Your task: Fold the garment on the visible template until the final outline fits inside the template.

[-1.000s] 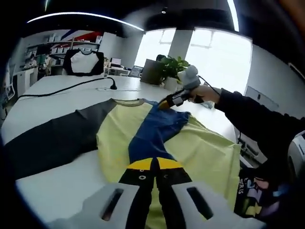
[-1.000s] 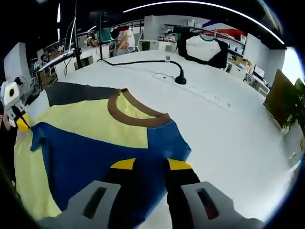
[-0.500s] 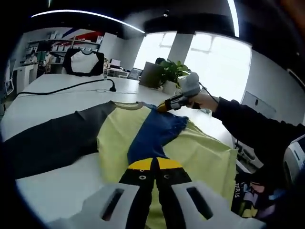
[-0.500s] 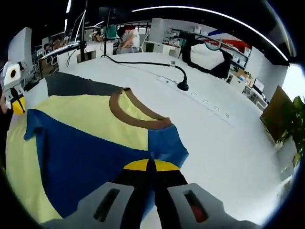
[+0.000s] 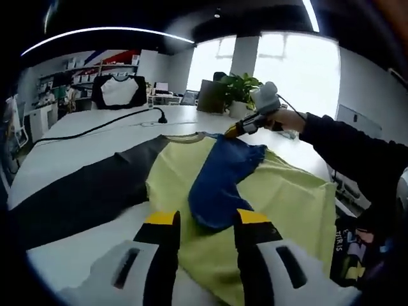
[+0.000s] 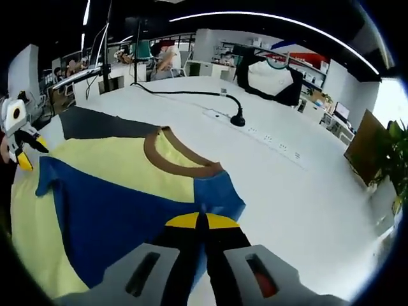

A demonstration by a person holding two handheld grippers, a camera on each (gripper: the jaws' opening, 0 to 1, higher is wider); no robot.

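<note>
- Left gripper view: I see my left gripper (image 5: 207, 220) with its yellow-tipped black jaws spread wide and nothing between them; the rounded end of the blue folded part lies just past the gap.
- Same view: the yellow and blue short-sleeved cloth garment (image 5: 255, 191) lies flat on the white table (image 5: 76, 137), with a dark grey flat template sheet (image 5: 76, 191) reaching out from under it on the picture's left side.
- Same view: the right gripper (image 5: 237, 129), held by a hand on a dark sleeve (image 5: 357, 159), sits at the far end of the blue fold, by the neckline. A black cable (image 5: 102, 125) runs across the table beyond, and a green potted plant (image 5: 237, 89) stands at the far edge.
- Right gripper view: my right gripper (image 6: 199, 221) has its jaws pressed together on the blue edge of the garment (image 6: 115, 204), beside the brown ribbed collar (image 6: 172, 162).
- Same view: the left gripper (image 6: 22, 150) shows at the picture's left edge with jaws apart, just beside the far corner of the blue fold. The grey template sheet (image 6: 95, 122) pokes out beyond the garment, on the table (image 6: 299, 197).
</note>
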